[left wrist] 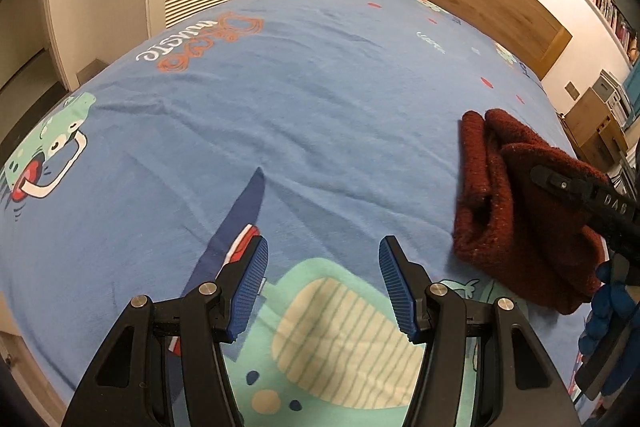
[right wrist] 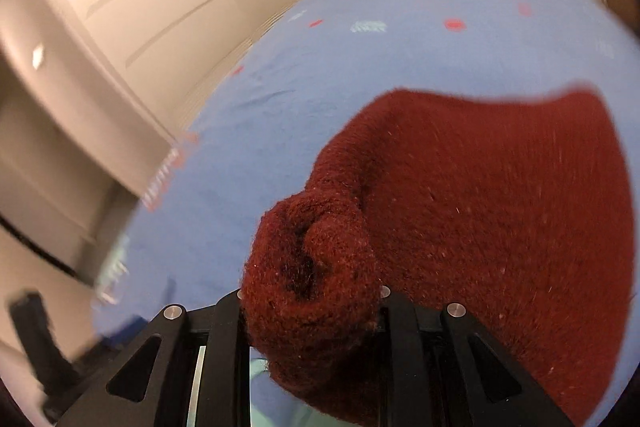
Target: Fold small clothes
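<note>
Left gripper (left wrist: 323, 285): jaws apart, holding nothing, over the blue bedsheet (left wrist: 304, 115). Right gripper (right wrist: 311, 311): clamped on a dark red knit garment (right wrist: 480, 211) (bunched, partly folded).

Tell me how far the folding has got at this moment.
Done: the dark red knit garment already lies doubled in layers on the blue bedsheet. In hand: the right gripper is shut on a bunched edge of it, so the fold looks unfinished. Left: a navy garment with red and white trim lies flat and looks unfolded beside the open, empty left gripper.
</note>
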Tool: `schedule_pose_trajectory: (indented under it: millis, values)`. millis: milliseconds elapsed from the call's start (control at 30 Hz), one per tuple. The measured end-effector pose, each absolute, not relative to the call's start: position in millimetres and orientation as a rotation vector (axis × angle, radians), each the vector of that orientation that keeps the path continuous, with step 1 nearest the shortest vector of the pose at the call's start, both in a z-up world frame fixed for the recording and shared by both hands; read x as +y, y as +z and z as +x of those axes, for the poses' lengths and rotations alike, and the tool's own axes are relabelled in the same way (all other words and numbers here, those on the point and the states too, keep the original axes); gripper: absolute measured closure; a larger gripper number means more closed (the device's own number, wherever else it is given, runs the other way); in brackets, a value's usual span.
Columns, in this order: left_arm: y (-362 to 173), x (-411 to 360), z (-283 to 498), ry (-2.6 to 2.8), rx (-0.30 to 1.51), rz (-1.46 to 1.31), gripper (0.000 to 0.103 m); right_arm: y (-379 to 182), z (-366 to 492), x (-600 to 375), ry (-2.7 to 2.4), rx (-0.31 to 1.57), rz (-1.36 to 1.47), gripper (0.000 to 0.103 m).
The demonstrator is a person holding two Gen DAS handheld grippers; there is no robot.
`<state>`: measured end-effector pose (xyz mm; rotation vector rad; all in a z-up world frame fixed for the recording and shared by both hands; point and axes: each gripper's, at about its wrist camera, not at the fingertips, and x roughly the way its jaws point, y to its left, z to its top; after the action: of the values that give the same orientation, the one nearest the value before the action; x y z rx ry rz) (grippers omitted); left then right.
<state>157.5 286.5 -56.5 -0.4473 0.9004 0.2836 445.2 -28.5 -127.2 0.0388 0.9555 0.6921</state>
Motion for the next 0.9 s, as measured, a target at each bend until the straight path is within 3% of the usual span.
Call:
schedule_pose_trajectory:
  millis: [200, 533, 900]
  values:
    - [-55, 289, 157, 0.285, 0.898, -0.453, 0.051, -140, 431, -4, 0.679, 0.920, -0.189, 0.077]
    - [-48, 292, 154, 0.298, 0.886, -0.447, 0.051, -135, 425, 8, 0.810, 0.947, -0.087, 0.043]
    - [-27, 287, 154, 0.316, 0.874, -0.397, 0.051, -166, 428, 34, 0.879, 1.059, -0.095, 0.039]
